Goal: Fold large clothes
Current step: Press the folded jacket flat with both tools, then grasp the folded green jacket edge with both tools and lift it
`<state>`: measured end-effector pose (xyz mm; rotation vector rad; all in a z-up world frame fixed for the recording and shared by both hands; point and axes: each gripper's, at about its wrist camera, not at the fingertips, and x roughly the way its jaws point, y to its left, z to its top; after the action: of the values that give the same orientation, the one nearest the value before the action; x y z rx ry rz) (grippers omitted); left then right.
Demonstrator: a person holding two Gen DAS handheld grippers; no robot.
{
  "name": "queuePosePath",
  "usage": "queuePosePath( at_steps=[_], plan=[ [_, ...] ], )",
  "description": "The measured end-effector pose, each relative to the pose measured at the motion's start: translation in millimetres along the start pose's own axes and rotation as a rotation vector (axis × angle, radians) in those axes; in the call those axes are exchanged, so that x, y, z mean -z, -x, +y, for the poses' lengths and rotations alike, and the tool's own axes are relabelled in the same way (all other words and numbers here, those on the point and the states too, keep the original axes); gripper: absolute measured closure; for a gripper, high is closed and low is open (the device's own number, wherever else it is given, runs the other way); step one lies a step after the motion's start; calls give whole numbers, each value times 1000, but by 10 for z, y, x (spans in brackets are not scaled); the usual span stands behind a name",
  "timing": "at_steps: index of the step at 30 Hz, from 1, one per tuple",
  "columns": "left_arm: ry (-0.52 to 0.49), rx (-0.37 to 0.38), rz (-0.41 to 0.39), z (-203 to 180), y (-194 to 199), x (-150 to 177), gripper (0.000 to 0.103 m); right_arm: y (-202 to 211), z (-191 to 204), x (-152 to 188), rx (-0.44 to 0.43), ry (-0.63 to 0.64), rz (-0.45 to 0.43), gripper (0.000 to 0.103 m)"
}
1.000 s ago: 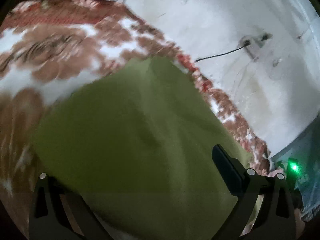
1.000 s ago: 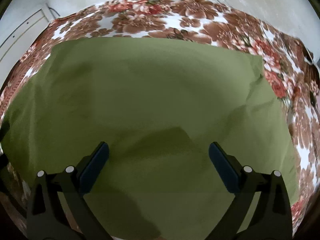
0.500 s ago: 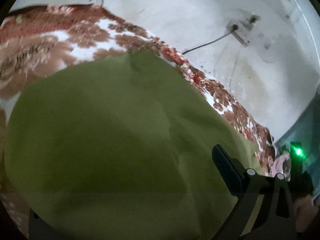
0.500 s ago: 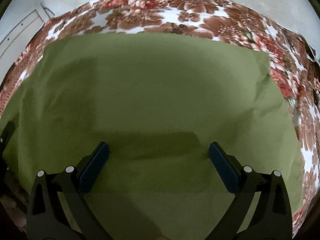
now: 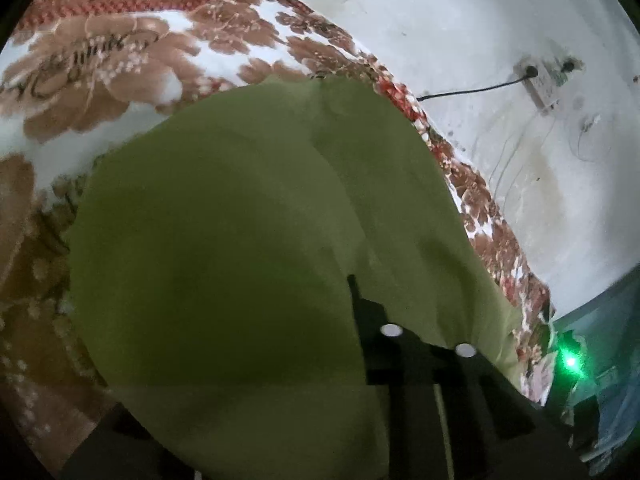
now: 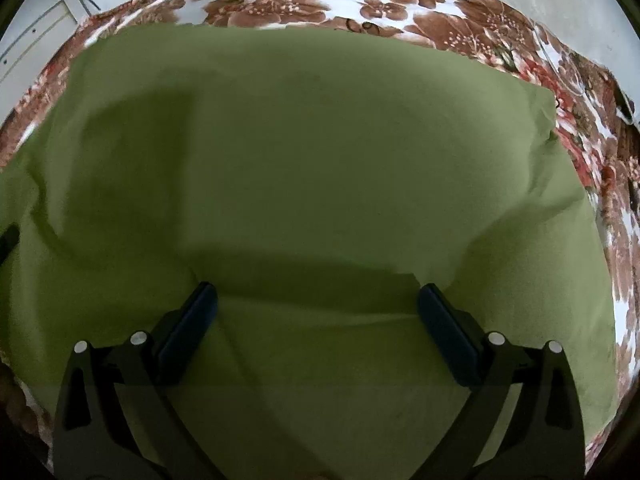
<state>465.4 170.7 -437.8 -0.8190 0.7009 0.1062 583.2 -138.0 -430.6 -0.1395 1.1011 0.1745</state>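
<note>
Right gripper [image 6: 316,316]: two black angular finger arms with slotted cut-outs in the outer links. Each arm carried two round silver screw heads near the top. Finger pads [image 6: 188,332] were dark blue, oblong, matte. Left gripper [image 5: 352,292]: same black frame, only one arm visible, likewise with two silver screw heads; its pad appeared as a thin dark edge.
</note>
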Motion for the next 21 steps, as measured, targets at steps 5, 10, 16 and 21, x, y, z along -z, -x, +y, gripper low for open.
queuePosePath(
  at_steps=[5,10,16,21],
  plan=[
    [-15,-22,-40,-221,199,-27,96,155,-125,96,-20,-2,31,5],
    [-61,-43,-79,-685,327,-74,98,15,-90,188,-20,52,5,4],
    [-180,-8,-99,-1525,361,-181,98,-85,-127,168,-54,55,13,4],
    [-341,-8,-113,-2313,291,-42,98,-18,-224,98,-108,61,50,5]
  ],
)
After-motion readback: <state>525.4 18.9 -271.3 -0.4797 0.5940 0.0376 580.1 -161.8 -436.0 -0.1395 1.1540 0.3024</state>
